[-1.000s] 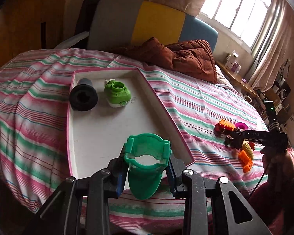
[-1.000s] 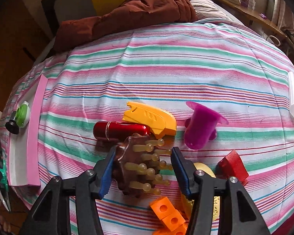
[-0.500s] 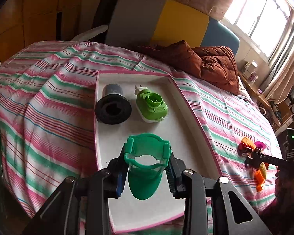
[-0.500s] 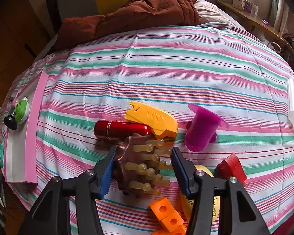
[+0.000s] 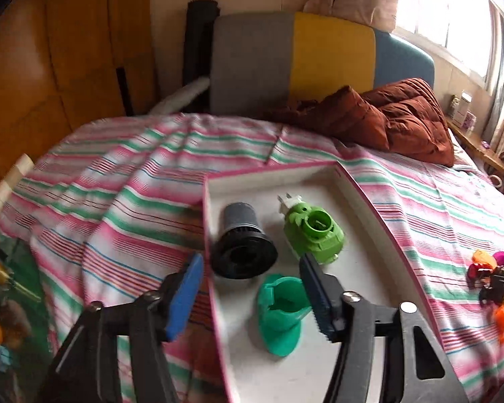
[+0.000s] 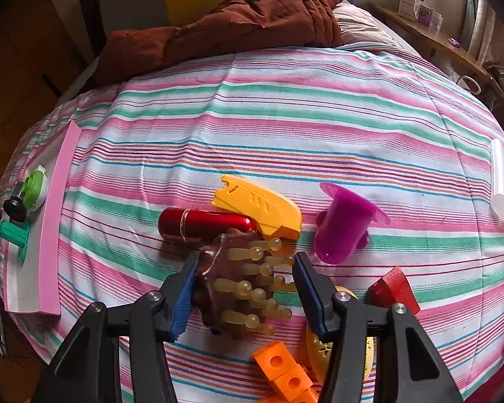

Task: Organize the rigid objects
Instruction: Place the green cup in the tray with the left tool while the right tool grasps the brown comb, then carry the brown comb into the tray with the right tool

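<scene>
Our left gripper (image 5: pixel 252 288) stands with its jaws spread wide and holds nothing; the teal green cup (image 5: pixel 280 312) lies on its side on the white tray (image 5: pixel 363 255), between the fingers and close against the right one. Just ahead of the fingertips sit the black funnel-shaped piece (image 5: pixel 242 245) and the lime green part (image 5: pixel 314 230), both inside the tray.

Our right gripper (image 6: pixel 243 288) has its jaws set around the brown massage brush (image 6: pixel 225 278); the left pad touches the brush body, but we cannot tell whether the right pad bears on the pale bristle tips or stands just off them. The red cylinder (image 6: pixel 201 225) and yellow piece (image 6: pixel 262 206) lie just beyond the brush, the purple cup (image 6: pixel 339 231) ahead to the right.

We judge two risks. The right finger of our left gripper may nudge the teal cup as we withdraw, rolling it into its neighbours. On the right, the bristles may flex under the pad, so the brush could twist or slip out on lifting and drag the red cylinder along.
</scene>
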`<state>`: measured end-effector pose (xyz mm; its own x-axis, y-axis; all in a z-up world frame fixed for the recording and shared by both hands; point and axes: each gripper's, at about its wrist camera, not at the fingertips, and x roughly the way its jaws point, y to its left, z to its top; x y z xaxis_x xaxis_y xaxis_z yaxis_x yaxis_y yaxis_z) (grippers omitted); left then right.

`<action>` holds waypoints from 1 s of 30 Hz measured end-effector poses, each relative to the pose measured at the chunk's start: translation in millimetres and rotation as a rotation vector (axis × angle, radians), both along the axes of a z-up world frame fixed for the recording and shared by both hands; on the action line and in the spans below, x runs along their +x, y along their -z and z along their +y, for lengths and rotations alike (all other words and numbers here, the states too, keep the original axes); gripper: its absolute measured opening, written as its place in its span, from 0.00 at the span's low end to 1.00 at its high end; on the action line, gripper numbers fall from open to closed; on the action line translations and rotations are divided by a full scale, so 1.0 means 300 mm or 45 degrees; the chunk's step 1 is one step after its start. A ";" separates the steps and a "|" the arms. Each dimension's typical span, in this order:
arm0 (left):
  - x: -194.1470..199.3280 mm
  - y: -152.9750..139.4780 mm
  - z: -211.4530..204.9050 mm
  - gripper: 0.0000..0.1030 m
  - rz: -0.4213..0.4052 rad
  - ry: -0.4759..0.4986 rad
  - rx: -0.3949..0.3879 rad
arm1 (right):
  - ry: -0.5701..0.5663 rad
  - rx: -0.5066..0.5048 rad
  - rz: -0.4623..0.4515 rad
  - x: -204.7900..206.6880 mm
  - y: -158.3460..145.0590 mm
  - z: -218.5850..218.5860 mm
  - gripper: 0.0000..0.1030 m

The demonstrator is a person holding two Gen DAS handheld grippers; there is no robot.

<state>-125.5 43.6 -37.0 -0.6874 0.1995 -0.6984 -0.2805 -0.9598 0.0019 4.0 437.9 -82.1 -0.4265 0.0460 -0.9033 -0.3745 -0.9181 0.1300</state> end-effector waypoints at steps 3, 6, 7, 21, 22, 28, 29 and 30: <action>0.051 -0.021 -0.025 0.65 0.021 -0.027 0.033 | -0.003 0.011 -0.001 0.003 -0.002 -0.002 0.54; 0.103 -0.037 -0.039 0.65 0.011 -0.044 0.046 | 0.003 0.027 -0.004 0.003 -0.001 -0.004 0.54; 0.120 -0.041 -0.042 0.65 0.000 -0.040 0.060 | 0.007 0.032 -0.005 0.003 0.000 -0.002 0.54; 0.247 -0.075 -0.045 0.66 -0.017 0.007 0.119 | 0.033 0.069 0.050 0.027 -0.038 0.004 0.34; 0.250 -0.076 -0.045 0.66 -0.021 0.011 0.123 | 0.028 0.075 0.047 0.027 -0.037 0.000 0.34; 0.268 -0.066 -0.055 0.67 -0.036 0.014 0.147 | 0.057 0.009 0.057 0.027 -0.029 0.021 0.42; 0.270 -0.063 -0.057 0.68 -0.043 0.016 0.148 | 0.059 -0.008 0.047 0.025 -0.022 0.023 0.44; 0.273 -0.059 -0.057 0.68 -0.048 0.019 0.146 | 0.059 -0.012 0.031 0.021 -0.013 0.020 0.45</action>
